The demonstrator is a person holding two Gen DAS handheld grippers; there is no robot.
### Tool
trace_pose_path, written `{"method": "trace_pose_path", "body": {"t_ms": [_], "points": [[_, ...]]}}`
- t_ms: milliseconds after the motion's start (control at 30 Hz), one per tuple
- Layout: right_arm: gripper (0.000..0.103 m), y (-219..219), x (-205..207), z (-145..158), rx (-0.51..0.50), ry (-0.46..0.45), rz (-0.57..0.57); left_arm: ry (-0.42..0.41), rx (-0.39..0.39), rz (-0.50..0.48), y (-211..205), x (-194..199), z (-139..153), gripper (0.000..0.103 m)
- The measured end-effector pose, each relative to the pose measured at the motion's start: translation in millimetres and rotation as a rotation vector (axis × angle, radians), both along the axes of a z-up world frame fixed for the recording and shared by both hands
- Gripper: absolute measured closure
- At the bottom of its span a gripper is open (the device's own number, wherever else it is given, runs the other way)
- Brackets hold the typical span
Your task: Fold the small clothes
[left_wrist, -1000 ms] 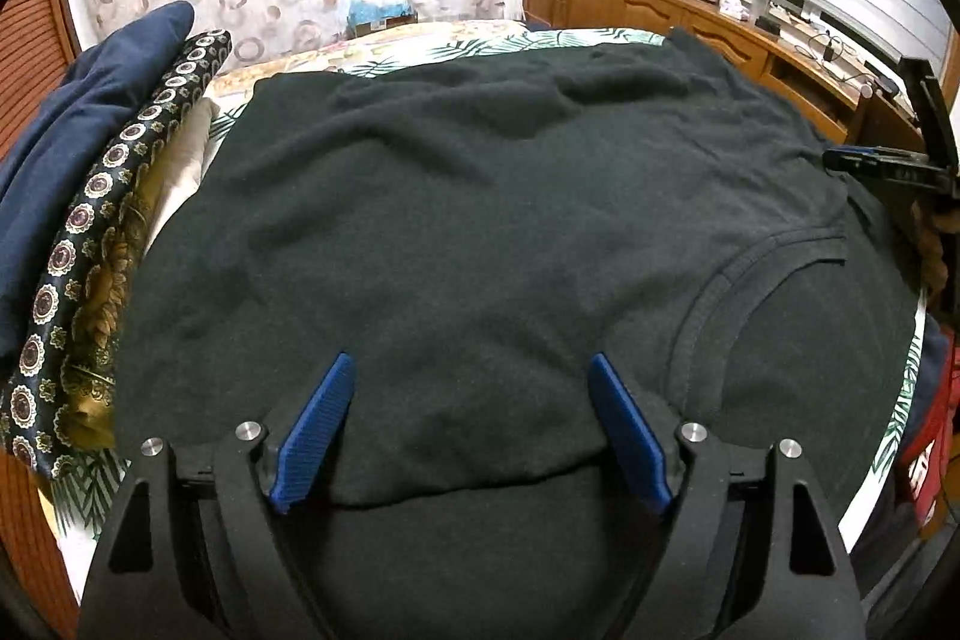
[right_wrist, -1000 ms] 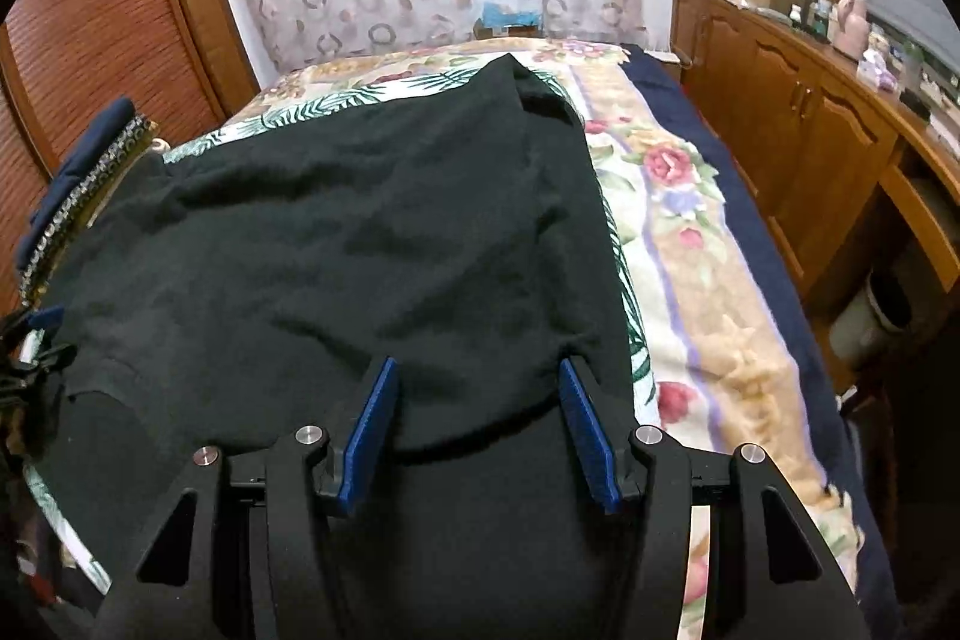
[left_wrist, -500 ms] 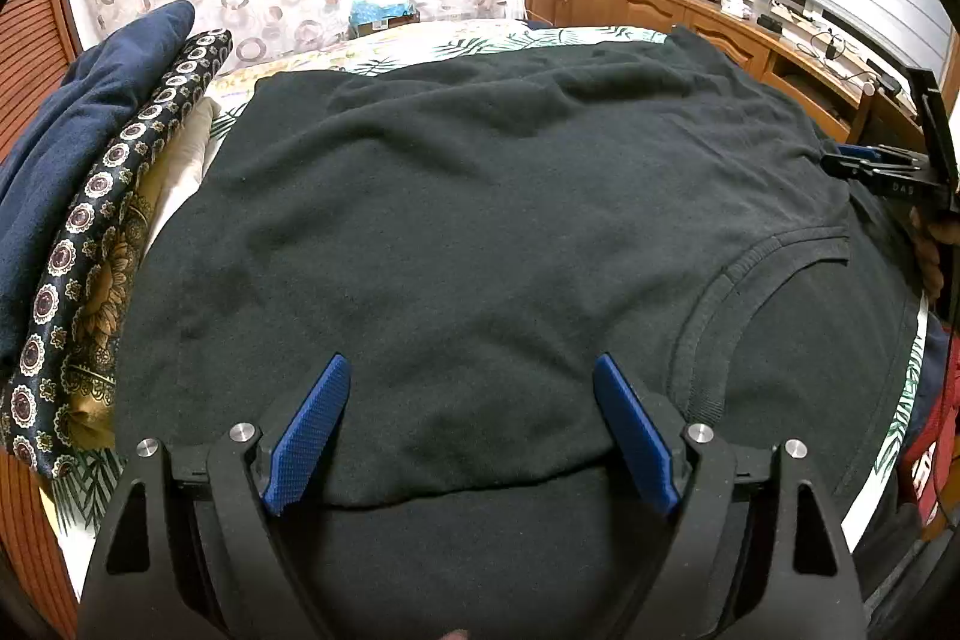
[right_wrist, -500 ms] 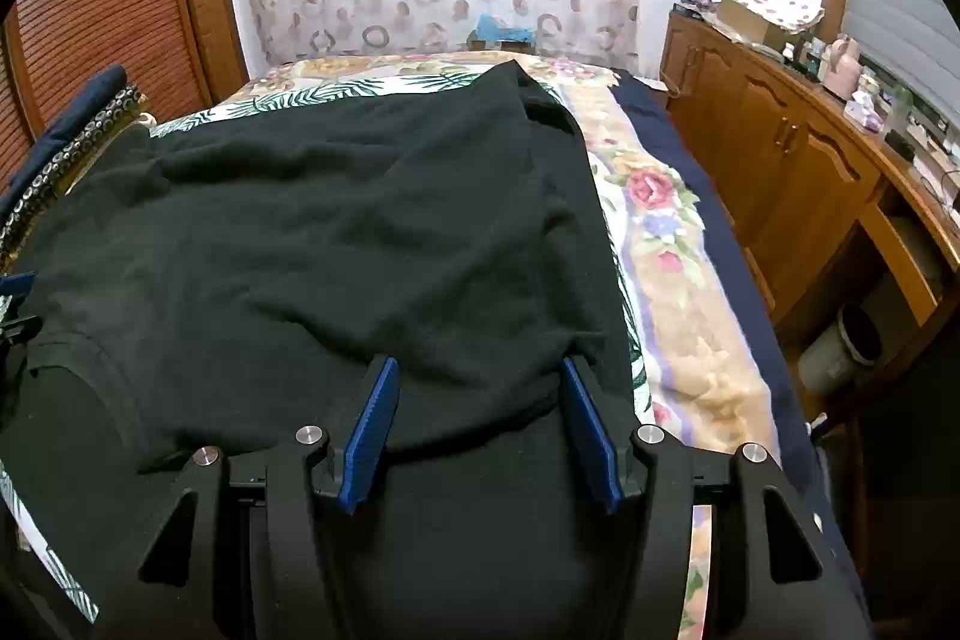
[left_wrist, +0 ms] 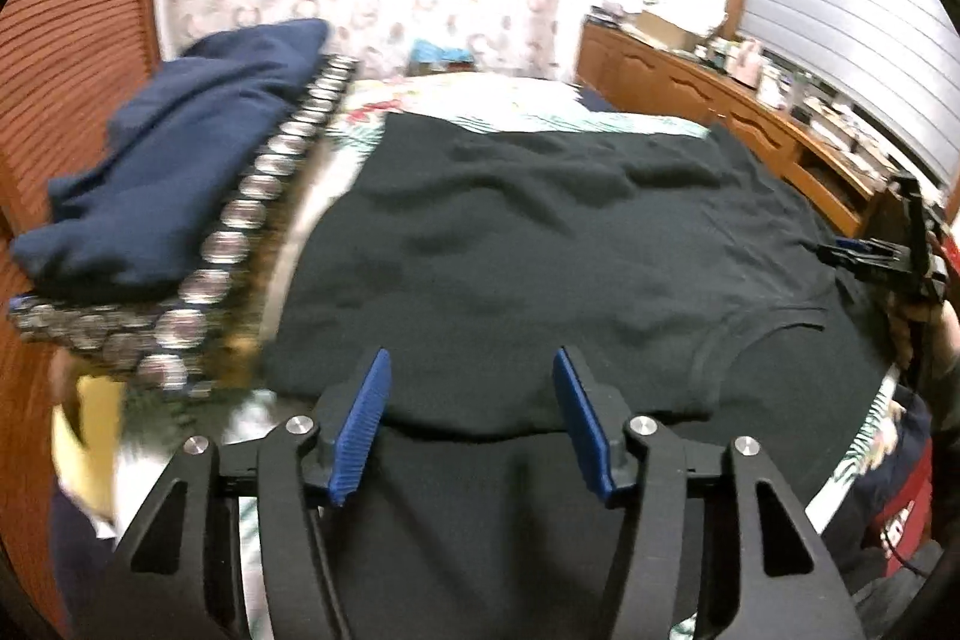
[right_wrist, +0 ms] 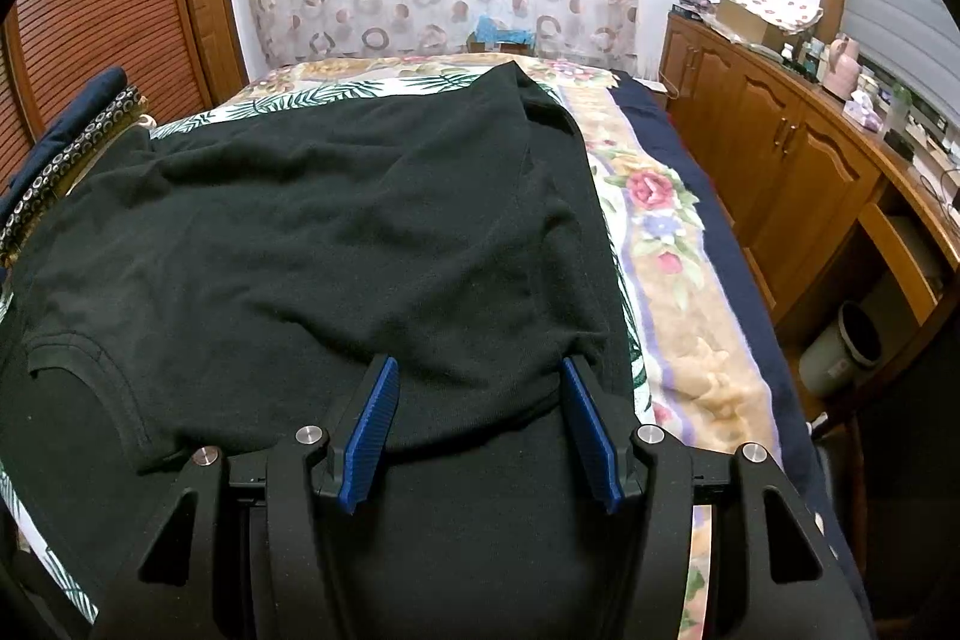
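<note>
Sliding sideways, the left gripper [left_wrist: 471, 421] now sits nearer the navy folded pile [left_wrist: 174, 172], its jaws closing around a fold of the black T-shirt [left_wrist: 540, 244] spread on the bed. Across the shirt, the right gripper [right_wrist: 480, 427] straddles the other shoulder, fingers apart. Both should probably pinch matching shoulder points before lifting.

My left tool [left_wrist: 471, 424]: matte black frame, angular cut-out arms, ribbed blue pads [left_wrist: 360, 427], round silver screw heads along top. My right tool [right_wrist: 480, 427]: same black build, same blue ribbed pads [right_wrist: 369, 430], four silver screws, triangular slots in outer arms.
</note>
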State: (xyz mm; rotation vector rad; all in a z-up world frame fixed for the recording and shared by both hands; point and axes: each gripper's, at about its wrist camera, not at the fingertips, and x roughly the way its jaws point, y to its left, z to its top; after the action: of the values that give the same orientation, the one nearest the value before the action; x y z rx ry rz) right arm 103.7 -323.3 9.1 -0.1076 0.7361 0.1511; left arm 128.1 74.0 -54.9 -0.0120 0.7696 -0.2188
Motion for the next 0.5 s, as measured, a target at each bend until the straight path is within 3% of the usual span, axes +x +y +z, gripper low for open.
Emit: {"method": "trace_pose_path", "body": {"t_ms": [200, 400, 500], "points": [[0.044, -2, 0, 0, 0.005, -0.001, 0.001, 0.023, 0.067, 0.102, 25, 13, -10, 0.056], [0.044, -2, 1, 0, 0.005, -0.001, 0.002, 0.054, 0.109, 0.164, 35, 20, -29, 0.056], [0.044, -2, 1, 0, 0.004, -0.001, 0.002, 0.061, 0.089, 0.161, 40, 22, -33, 0.056]]}}
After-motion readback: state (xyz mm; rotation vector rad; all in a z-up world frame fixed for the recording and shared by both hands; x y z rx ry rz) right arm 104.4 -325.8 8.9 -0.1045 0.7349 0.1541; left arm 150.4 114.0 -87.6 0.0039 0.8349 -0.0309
